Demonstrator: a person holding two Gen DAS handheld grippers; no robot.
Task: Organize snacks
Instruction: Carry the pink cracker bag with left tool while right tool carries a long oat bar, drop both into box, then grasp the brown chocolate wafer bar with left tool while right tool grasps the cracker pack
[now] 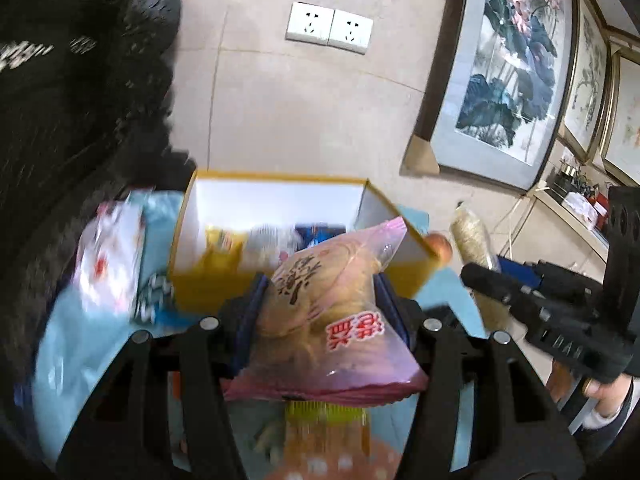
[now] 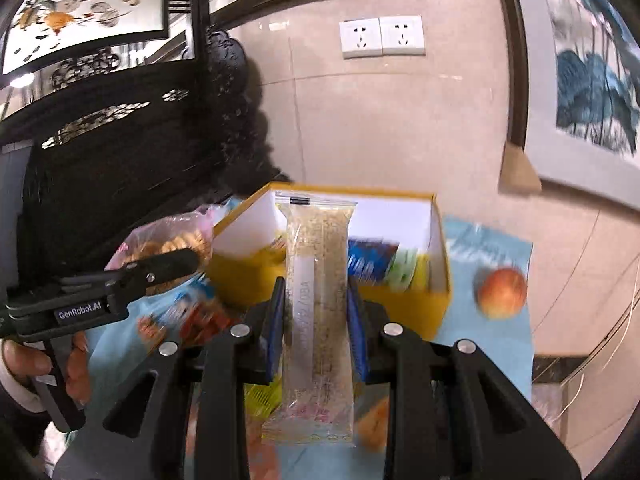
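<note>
Tiled wall with two sockets behind a blue cloth. Left wrist view: left gripper clamped on one pink cookie bag, held just in front of one yellow box.

Right wrist view: right gripper grips one long clear bar pack upright before the box; one apple lies right of the box, apart from it.

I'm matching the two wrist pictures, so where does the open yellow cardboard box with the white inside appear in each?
Left wrist view: the yellow cardboard box sits at centre, just beyond the left gripper, which is shut on a pink cookie bag.
Right wrist view: the box sits centre-right, behind the right gripper, which is shut on a clear grain bar packet.
Shared landmark: the white double wall socket.
</note>
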